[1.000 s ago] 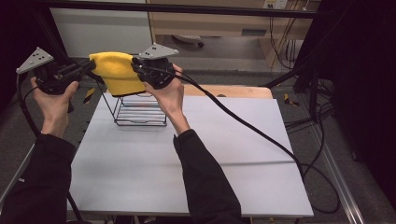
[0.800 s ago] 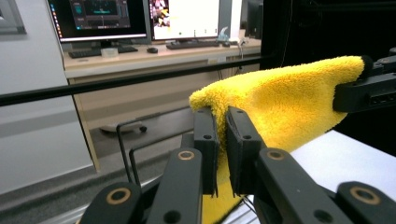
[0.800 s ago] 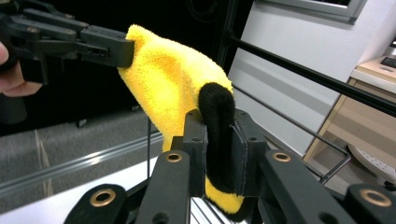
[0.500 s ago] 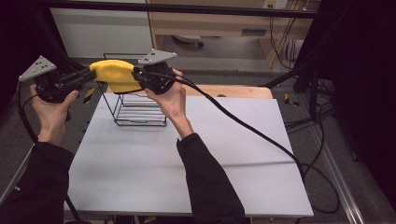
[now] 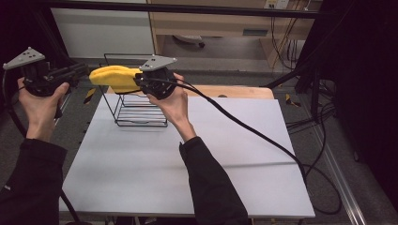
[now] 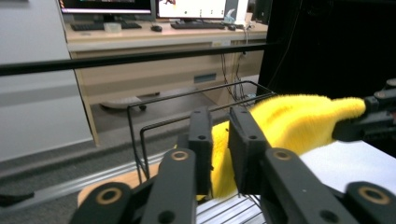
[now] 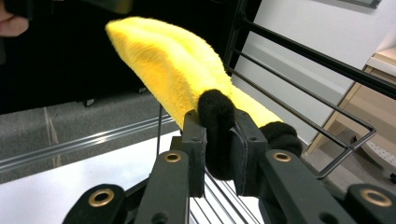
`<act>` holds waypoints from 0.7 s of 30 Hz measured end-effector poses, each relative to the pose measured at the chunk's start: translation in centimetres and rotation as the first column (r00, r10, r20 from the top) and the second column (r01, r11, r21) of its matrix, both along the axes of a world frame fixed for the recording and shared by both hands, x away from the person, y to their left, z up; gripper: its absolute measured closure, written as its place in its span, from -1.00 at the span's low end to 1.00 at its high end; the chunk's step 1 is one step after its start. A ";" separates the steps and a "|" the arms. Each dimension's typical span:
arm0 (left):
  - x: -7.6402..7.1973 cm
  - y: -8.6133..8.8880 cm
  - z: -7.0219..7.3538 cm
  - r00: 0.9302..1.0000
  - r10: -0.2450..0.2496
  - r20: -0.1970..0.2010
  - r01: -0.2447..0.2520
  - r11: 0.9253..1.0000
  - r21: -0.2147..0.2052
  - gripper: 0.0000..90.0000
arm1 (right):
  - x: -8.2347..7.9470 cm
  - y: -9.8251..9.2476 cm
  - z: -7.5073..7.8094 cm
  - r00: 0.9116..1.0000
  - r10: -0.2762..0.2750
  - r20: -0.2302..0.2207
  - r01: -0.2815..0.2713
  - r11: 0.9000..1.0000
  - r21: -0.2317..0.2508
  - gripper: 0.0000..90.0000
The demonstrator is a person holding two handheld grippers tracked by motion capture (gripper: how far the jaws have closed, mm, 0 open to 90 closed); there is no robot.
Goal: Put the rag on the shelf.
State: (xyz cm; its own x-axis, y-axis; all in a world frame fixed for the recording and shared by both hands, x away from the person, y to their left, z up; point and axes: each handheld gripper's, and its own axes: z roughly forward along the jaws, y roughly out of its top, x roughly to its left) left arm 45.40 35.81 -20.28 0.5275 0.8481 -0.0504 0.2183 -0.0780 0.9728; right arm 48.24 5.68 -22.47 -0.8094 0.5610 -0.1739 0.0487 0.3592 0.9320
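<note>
Left gripper and right gripper each clamped on yellow plush banana, long axis level between them, above wire basket.

Wire basket under stretched cloth

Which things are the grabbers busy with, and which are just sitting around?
In use:
- yellow fuzzy cloth, held up between both
- left gripper, jaws pinching one end
- right gripper, jaws pinching its black trim
- wire basket, right beneath the cloth

Just there:
- white table
- wooden board
- floor cables
</note>
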 end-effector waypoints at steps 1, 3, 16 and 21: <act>0.2 -0.2 0.0 1.000 0.001 -0.009 -0.001 1.000 0.004 0.86 | 0.0 0.0 -0.1 1.000 0.004 0.002 -0.003 1.000 -0.008 0.72; 0.7 -0.6 -0.1 0.999 -0.005 -0.037 0.005 1.000 0.009 0.93 | 0.0 0.1 -0.2 1.000 0.007 0.005 -0.007 1.000 -0.018 0.71; 0.8 -1.8 -3.6 0.992 -0.042 -0.123 0.053 0.995 0.085 1.00 | 0.1 -0.1 -1.1 1.000 0.024 -0.012 -0.024 0.999 -0.031 0.63; 0.8 -1.9 -4.3 0.991 -0.041 -0.124 0.052 0.994 0.093 1.00 | 0.0 -0.1 -1.1 0.999 0.035 -0.018 -0.036 0.999 -0.031 0.54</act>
State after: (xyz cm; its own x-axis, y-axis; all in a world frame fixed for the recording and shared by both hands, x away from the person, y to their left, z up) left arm 46.19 33.94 -24.56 0.5613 0.8268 -0.0361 0.3289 -0.1828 0.9265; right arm 48.24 5.59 -23.58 -0.8318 0.5261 -0.1769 0.0513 0.3903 0.9193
